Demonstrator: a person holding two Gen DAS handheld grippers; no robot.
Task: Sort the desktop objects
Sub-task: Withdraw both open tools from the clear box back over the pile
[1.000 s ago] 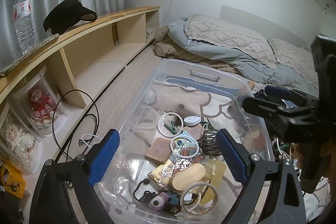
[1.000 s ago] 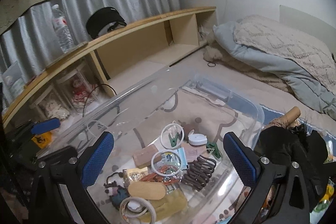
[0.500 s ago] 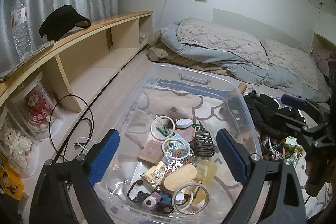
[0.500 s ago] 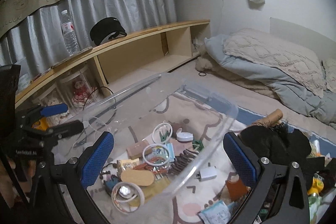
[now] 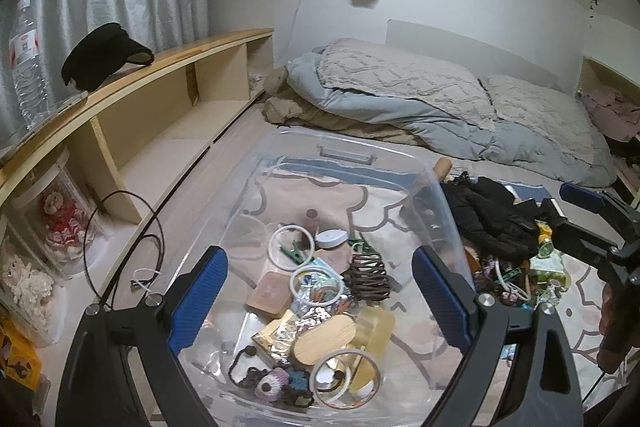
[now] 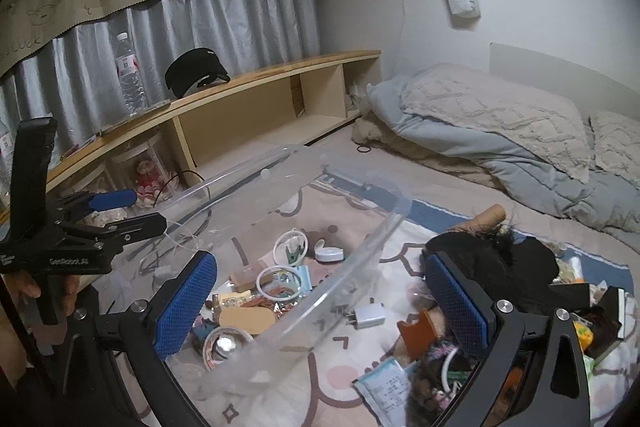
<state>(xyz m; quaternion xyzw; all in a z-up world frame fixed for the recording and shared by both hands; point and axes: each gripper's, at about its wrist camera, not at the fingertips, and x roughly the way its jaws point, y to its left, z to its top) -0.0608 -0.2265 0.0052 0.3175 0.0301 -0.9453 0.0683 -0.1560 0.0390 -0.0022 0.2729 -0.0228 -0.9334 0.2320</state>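
A clear plastic bin [image 5: 436, 195] sits on the rug and holds several small items: white rings [image 5: 290, 242], a wooden oval [image 5: 324, 339], a dark hair claw [image 5: 370, 273]. My left gripper [image 5: 320, 301] is open and empty above the bin's near end; it also shows in the right wrist view [image 6: 120, 211]. My right gripper [image 6: 322, 305] is open and empty over the bin's right rim [image 6: 360, 259]; it shows at the right edge of the left wrist view [image 5: 588, 223]. A white charger [image 6: 370, 314] and a pile of clutter [image 6: 444, 367] lie outside the bin.
A black fuzzy garment [image 6: 492, 263] and a cardboard tube [image 6: 486, 217] lie right of the bin. A low wooden shelf [image 5: 160, 67] along the left wall carries a water bottle [image 5: 26, 59] and a black cap [image 5: 104, 55]. Bedding [image 5: 420, 107] lies behind.
Both grippers have pulled back and up from the bin, so more of the room shows. My right gripper has shifted right, from over the bin's contents to over its right rim. Both stay open.
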